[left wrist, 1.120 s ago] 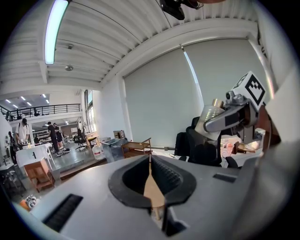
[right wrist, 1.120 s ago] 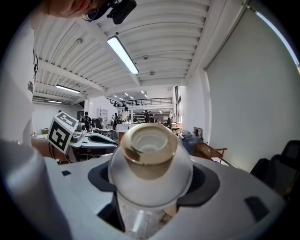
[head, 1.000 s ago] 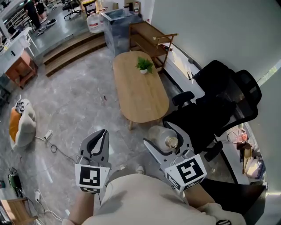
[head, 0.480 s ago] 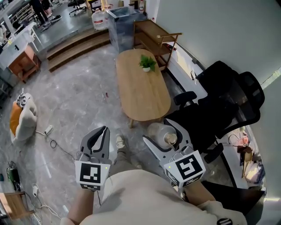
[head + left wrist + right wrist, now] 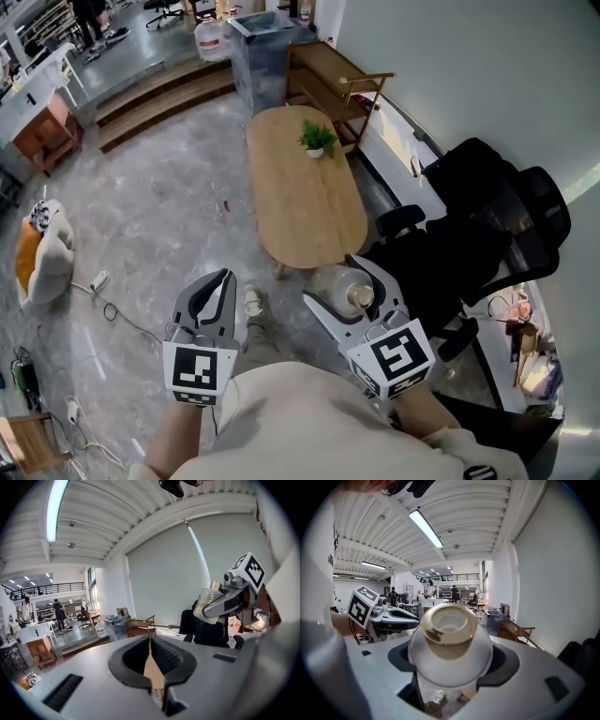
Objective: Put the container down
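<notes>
Clamping the clear container [image 5: 449,641] between its jaws, the right gripper [image 5: 330,279] holds it off the floor, with the tan neck facing back toward the gripper's camera. Beside it, the left gripper [image 5: 222,278] has its jaws pressed together on nothing. The wooden table [image 5: 305,192] lies ahead of both.

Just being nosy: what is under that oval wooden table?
Only one wooden leg shows, at the near end of the oval wooden table, standing on the grey floor. The tabletop covers everything else beneath it, so that cannot be told.
</notes>
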A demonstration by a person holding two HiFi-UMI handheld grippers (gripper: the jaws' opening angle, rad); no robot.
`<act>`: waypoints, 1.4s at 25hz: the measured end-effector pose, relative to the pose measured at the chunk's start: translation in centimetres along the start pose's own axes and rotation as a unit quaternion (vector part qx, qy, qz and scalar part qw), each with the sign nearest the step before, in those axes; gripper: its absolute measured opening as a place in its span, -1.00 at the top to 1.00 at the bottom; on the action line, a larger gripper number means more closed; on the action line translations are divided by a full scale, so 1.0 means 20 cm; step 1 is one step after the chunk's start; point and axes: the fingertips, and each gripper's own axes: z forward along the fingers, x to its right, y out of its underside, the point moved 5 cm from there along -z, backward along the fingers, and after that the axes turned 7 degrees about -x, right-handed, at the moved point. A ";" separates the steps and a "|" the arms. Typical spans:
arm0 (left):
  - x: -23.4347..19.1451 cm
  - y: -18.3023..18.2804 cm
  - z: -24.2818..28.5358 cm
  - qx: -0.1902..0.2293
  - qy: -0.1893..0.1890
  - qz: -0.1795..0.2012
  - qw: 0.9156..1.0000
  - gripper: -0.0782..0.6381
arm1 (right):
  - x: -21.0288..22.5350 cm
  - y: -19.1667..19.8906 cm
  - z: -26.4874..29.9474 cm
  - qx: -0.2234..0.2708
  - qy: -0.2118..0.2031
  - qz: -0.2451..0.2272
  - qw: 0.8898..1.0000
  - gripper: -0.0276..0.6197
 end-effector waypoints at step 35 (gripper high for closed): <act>-1.50 -0.21 1.39 -0.029 0.094 -0.012 0.995 0.74 | 0.63 -0.68 1.77 -0.087 0.056 0.037 0.994 -0.10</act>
